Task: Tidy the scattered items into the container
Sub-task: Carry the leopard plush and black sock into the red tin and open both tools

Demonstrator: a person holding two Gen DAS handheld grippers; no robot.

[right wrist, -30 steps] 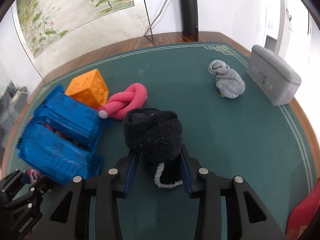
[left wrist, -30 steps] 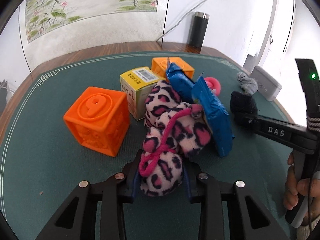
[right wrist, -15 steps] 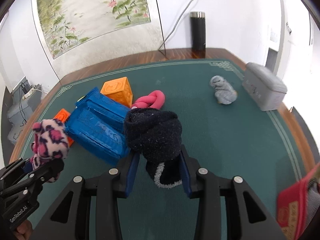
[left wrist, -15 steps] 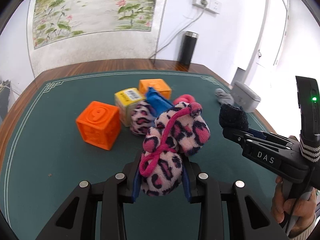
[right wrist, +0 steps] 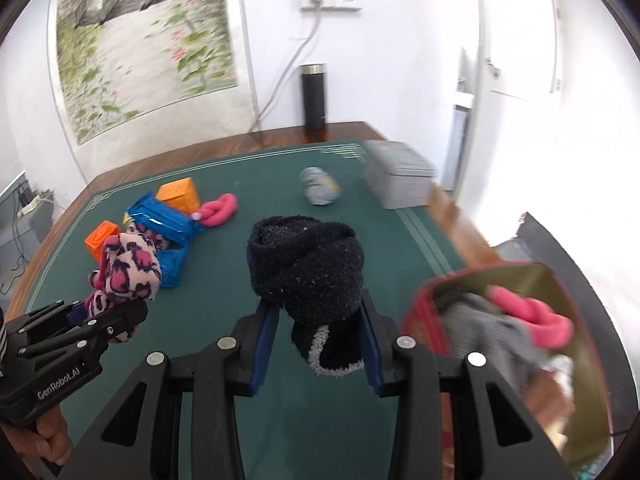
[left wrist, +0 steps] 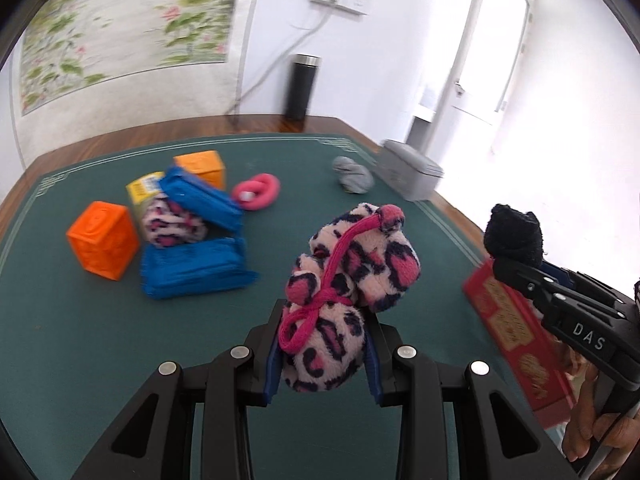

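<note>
Green felt (right wrist: pixel 224 320) covers the table, with a red box (right wrist: pixel 424 296) at its right edge already holding a pink and a grey roll. The left gripper (left wrist: pixel 322 354) clamps a leopard-print sock bundle (left wrist: pixel 348 276); the right gripper (right wrist: pixel 316 344) clamps a black sock roll (right wrist: pixel 306 268). Best to bring each over the box's open mouth, clear of its rim, before letting go, one at a time.

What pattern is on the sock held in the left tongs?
Pink leopard spots on the sock, tied with a pink cord; clearest in the left wrist view.
</note>
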